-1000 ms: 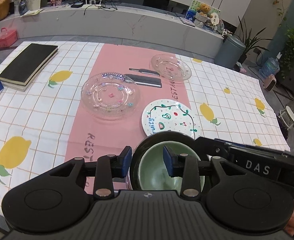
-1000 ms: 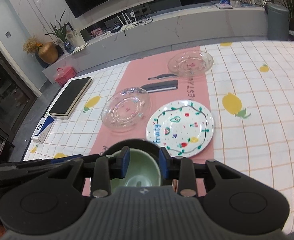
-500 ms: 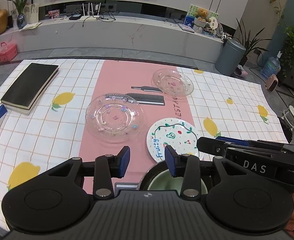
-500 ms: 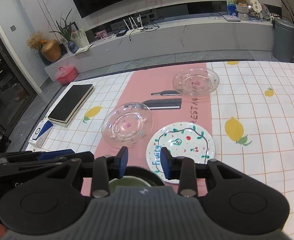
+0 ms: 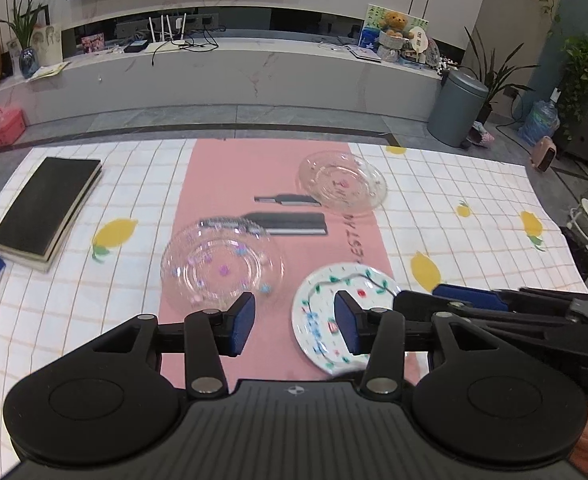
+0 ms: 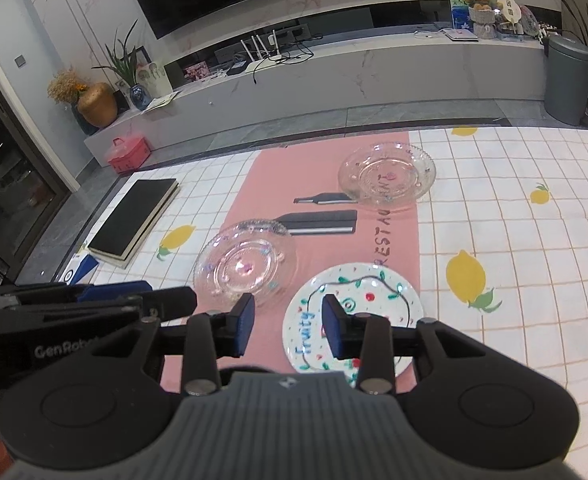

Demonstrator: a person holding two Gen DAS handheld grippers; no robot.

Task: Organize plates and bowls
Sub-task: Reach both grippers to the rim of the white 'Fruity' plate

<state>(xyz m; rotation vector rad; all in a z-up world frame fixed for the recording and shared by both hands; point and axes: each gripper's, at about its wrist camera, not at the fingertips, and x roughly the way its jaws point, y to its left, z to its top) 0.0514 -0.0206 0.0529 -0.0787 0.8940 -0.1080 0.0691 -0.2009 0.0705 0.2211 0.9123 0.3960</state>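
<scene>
On the pink runner of the lemon-print tablecloth (image 6: 513,208) lie three plates: a white ceramic plate with painted fruit and the word "Fruity" (image 6: 357,300) nearest, a clear glass plate with small coloured flowers (image 6: 246,266) just beside it, and a second clear glass plate (image 6: 387,174) well apart at the far end. None is stacked, so sorting seems barely begun. A dark rounded rim, possibly a bowl, peeks out below the right gripper (image 6: 286,326); I cannot tell more. Both tools hover above the near plates, the left gripper (image 5: 293,323) likewise; their jaws have just been opening and stand spread on nothing, probably free to choose a plate. One black book (image 5: 46,208) lies aside.
</scene>
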